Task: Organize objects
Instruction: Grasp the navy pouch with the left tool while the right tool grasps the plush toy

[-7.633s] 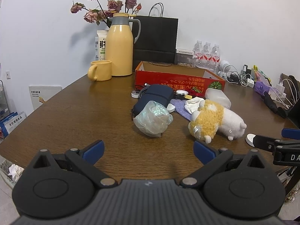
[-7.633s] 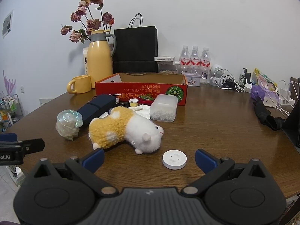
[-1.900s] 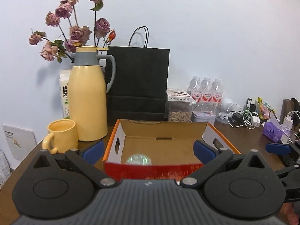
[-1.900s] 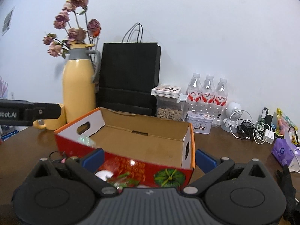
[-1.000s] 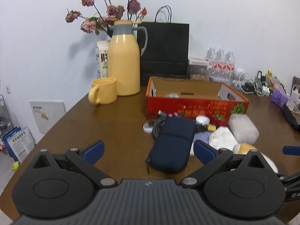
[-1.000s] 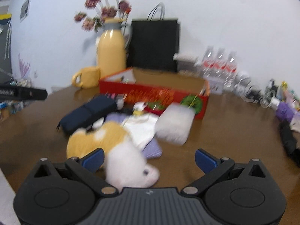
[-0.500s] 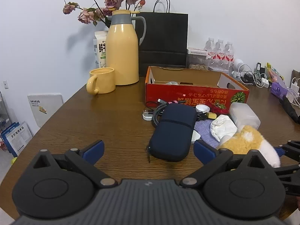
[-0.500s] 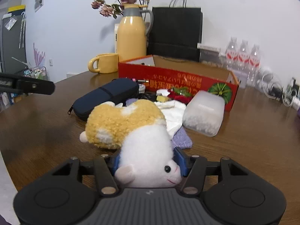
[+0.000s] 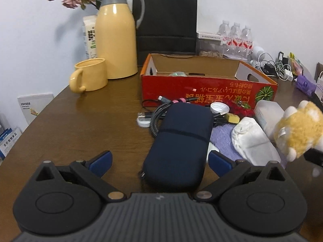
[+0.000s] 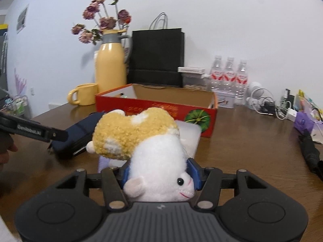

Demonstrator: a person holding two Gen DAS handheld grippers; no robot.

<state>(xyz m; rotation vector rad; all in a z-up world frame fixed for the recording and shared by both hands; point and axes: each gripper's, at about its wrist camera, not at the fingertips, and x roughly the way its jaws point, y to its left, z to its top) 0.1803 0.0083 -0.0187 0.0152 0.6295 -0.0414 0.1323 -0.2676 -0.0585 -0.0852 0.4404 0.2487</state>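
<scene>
Pinching the white head of the yellow-and-white plush hamster toy [image 10: 149, 141], the right gripper [image 10: 158, 174] has its blue fingers [image 10: 192, 171] pressed into the soft pile on both sides, having just closed on it. The toy's yellow body juts forward and upward, clear of the brown wooden bench [image 10: 252, 141], with the red cardboard fruit box [image 10: 157, 105] open-topped beyond it.

The left gripper [image 9: 159, 159] has its fingers spread wide and empty, straddling the near end of the dark navy zipped fabric pouch [image 9: 179, 141] without pressing it. That pouch lies flat on the bench, just in front of the box, its far end touching a tangle of black braided cables [image 9: 159, 114].

Risks from here, as a judgement: the hold is on the head alone, so the heavier body may sag or swing and pull the plush out of the fingers on the way to the box. A low carry could snag the body on the box's near wall. On the left, closing on the pouch may catch the cables and drag them along with the small white bottle cap [image 9: 219, 109] beside them.
</scene>
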